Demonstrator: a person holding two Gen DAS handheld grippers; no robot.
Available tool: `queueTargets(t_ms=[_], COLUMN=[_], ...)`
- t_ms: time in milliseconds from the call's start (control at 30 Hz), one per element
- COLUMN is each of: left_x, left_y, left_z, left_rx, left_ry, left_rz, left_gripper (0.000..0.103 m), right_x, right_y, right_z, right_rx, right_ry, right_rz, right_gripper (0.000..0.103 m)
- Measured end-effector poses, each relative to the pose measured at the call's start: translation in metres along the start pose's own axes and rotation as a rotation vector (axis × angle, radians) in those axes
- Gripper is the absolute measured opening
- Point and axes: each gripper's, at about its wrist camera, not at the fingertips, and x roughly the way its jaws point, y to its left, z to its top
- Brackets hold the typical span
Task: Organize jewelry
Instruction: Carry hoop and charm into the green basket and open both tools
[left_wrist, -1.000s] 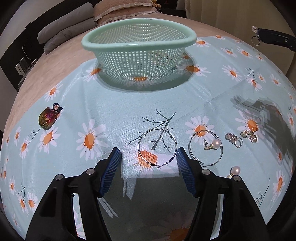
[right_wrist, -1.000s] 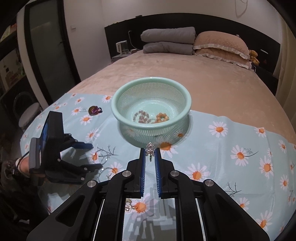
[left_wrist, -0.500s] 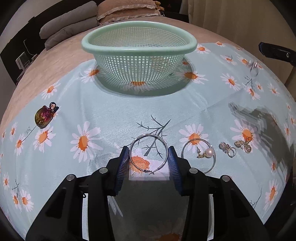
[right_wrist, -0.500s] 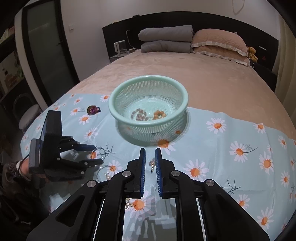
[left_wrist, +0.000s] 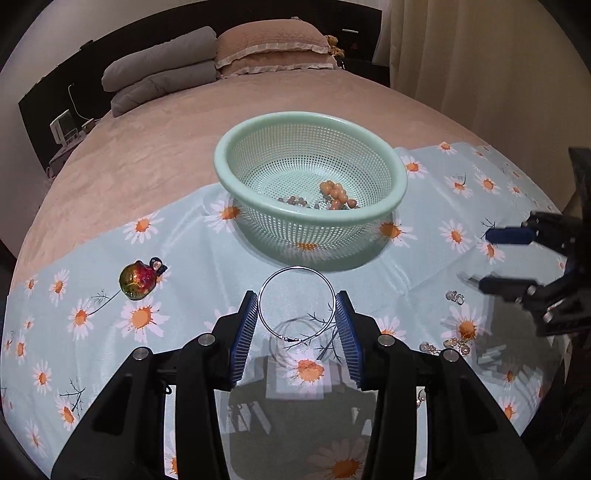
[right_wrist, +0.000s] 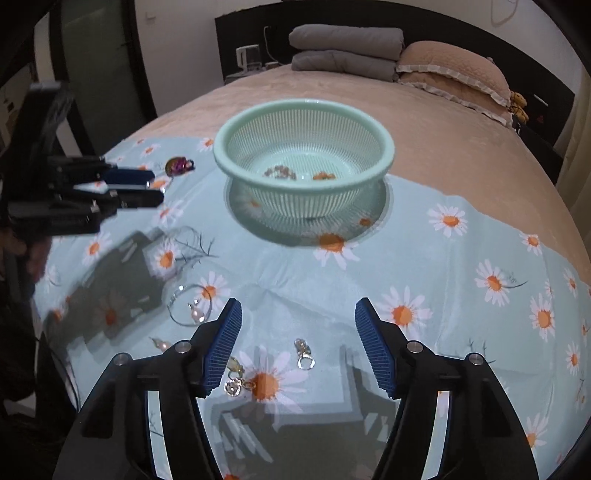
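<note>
Up off the daisy cloth (left_wrist: 192, 258) goes the big silver hoop earring (left_wrist: 296, 303), which lay flat a moment ago; now the left claw (left_wrist: 296, 321) holds it by its sides between the blue pads, in the air in front of the green basket (left_wrist: 310, 125). Its shadow lies on the cloth below.

Over on the other side, the right claw (right_wrist: 297, 345) has just been opening and now stands wide with nothing between its pads. The little sparkly ring (right_wrist: 304, 354) it was holding before lies on the cloth under it, beside a daisy. Two small gold charms (right_wrist: 236, 376) lie close to its left pad.

A second hoop (right_wrist: 190, 304) with a pearl earring (right_wrist: 197, 314) inside it rests on the cloth to the left. Another pearl piece (right_wrist: 162, 345) sits nearer, maybe an earring too, but it is too small to tell.

Inside the basket are orange beads (left_wrist: 338, 194) and some darker beads (left_wrist: 293, 201). A shiny rainbow brooch (left_wrist: 137, 279) lies alone, well apart on the left. The cloth is spread on a tan bed (left_wrist: 166, 140).
</note>
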Motion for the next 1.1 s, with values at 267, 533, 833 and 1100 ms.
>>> queueTargets(t_ms=[267,533,833,1100], left_x=[-0.011,-0.012,-0.012,0.006], left_y=[-0.002,-0.001,-0.008,-0.008], left_z=[0.005,0.018,0.050,0.079], left_rx=[-0.002,-0.009,0.026,0.065], left_ry=[-0.019,-0.021,-0.055,-0.058], left_rz=[0.009,-0.002,-0.030,-0.042], left_gripper=[0.044,0.044,0.044,0.044], right_x=[0.048,0.015,-0.048,-0.031], right_y=[-0.012,-0.014,-0.013,-0.017], right_z=[-0.031,-0.007,0.068,0.108], right_rx=[0.087,0.085,0.033,0.021], right_ry=[0.082,0.017,-0.165,-0.182], right_rz=[-0.002,0.018,0.018,0.032], right_gripper=[0.018,0.010,0.010,0.010])
